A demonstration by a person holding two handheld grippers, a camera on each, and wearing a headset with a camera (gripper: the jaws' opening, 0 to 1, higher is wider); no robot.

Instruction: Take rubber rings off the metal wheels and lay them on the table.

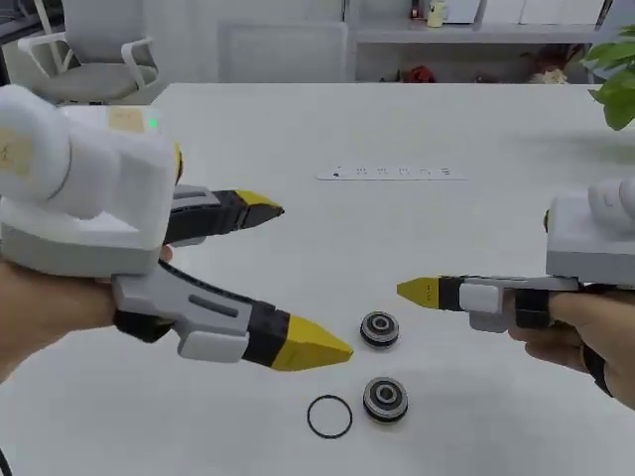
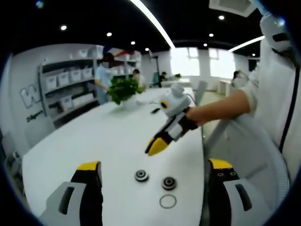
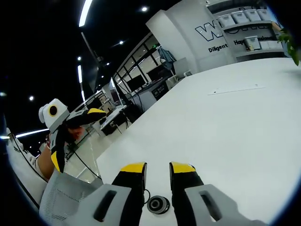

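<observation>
Hovering empty: left claw (image 2: 155, 165) wide open, right claw (image 3: 157, 168) barely parted.

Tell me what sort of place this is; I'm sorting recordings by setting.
Probably an open office or lab: a large white table, wall shelves of white bins, and a swivel chair.

Table (image 1: 417, 238) matt white; wheels (image 1: 379, 330) shiny metal.

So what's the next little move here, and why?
Probably lower the right gripper onto the nearest wheel to steady it. One rubber ring already lies loose beside the other wheel, and the left gripper is wide open, ready to pull the next.
</observation>
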